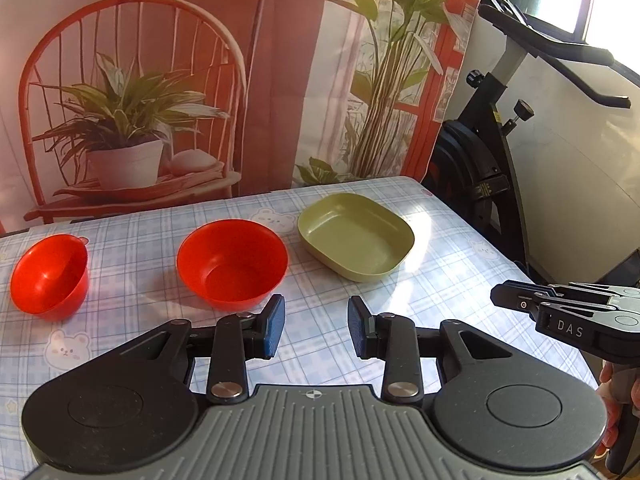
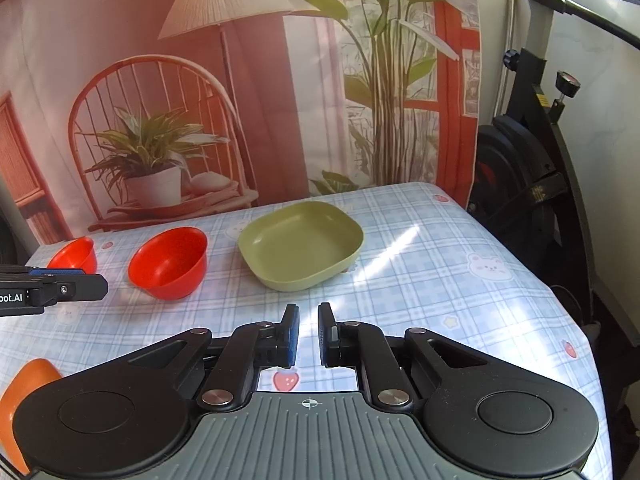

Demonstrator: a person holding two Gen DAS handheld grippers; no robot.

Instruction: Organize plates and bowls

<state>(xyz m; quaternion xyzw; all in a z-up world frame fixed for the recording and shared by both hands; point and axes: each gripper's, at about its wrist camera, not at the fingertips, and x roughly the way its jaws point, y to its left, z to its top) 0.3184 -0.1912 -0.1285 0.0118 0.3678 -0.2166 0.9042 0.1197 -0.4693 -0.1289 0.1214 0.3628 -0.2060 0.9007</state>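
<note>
A green square plate (image 1: 355, 237) (image 2: 302, 245) sits on the checked tablecloth toward the back right. A larger red bowl (image 1: 232, 262) (image 2: 169, 262) stands left of it, and a smaller red bowl (image 1: 49, 274) (image 2: 76, 255) stands further left. My left gripper (image 1: 316, 326) is open and empty, above the cloth just in front of the larger red bowl. My right gripper (image 2: 308, 330) is empty, its jaws a narrow gap apart, above the cloth in front of the green plate. Each gripper shows at the edge of the other's view.
An orange dish edge (image 2: 24, 392) shows at the near left. An exercise bike (image 1: 500, 152) (image 2: 540, 168) stands past the table's right edge. A printed backdrop hangs behind the table (image 1: 440, 280).
</note>
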